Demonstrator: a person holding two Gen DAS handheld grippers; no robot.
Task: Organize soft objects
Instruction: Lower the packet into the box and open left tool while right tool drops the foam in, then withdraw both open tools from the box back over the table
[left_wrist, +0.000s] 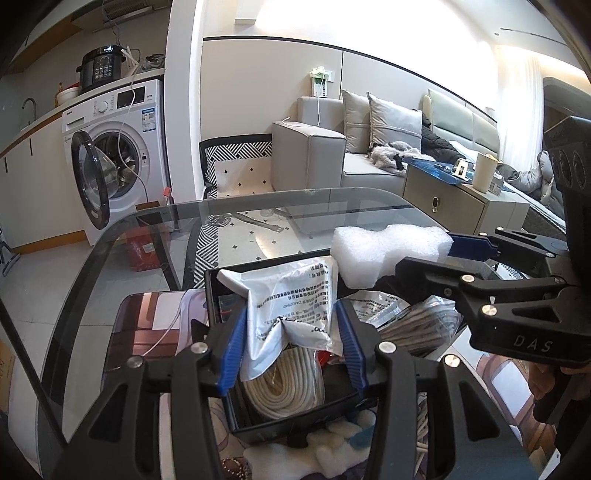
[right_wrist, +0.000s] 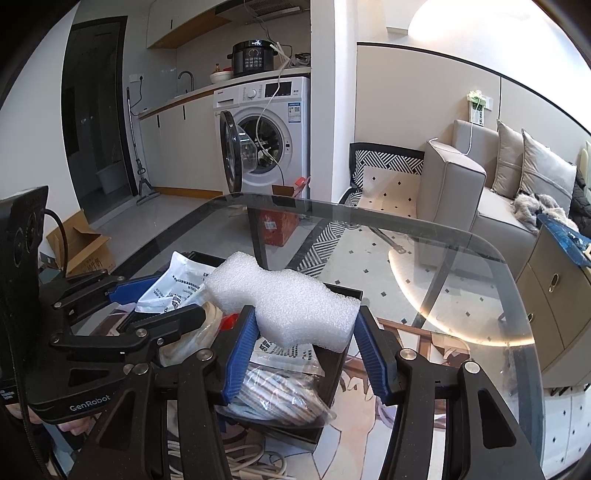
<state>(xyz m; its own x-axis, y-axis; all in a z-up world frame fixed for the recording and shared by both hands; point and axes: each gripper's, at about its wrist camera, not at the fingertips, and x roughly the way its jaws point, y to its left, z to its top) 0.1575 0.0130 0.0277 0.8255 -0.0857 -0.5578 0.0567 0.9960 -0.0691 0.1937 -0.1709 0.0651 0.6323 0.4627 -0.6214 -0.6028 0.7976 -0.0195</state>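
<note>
In the left wrist view my left gripper (left_wrist: 291, 314) has its blue pads against both sides of a crumpled silver-white printed pouch (left_wrist: 291, 295), which stands upright over an open black box (left_wrist: 211, 295). A cream rope coil (left_wrist: 284, 384) and a bagged striped cloth (left_wrist: 417, 325) lie in the box. My right gripper (right_wrist: 306, 314) is shut on a white foam block (right_wrist: 288, 302), held over the box's far rim (right_wrist: 347, 291). The left view shows that right gripper (left_wrist: 424, 254) and the foam block (left_wrist: 388, 251) at the right. The right view shows the left gripper (right_wrist: 159, 301) with the pouch (right_wrist: 173, 284).
The box sits on a picture mat (left_wrist: 147, 325) on a round-cornered glass table (right_wrist: 480, 295). White cables (right_wrist: 240, 461) and a white fluffy item (left_wrist: 332, 443) lie at the near edge. Beyond stand a washing machine (right_wrist: 273, 129) with its door open, a sofa (right_wrist: 461, 177) and a low cabinet (left_wrist: 461, 199).
</note>
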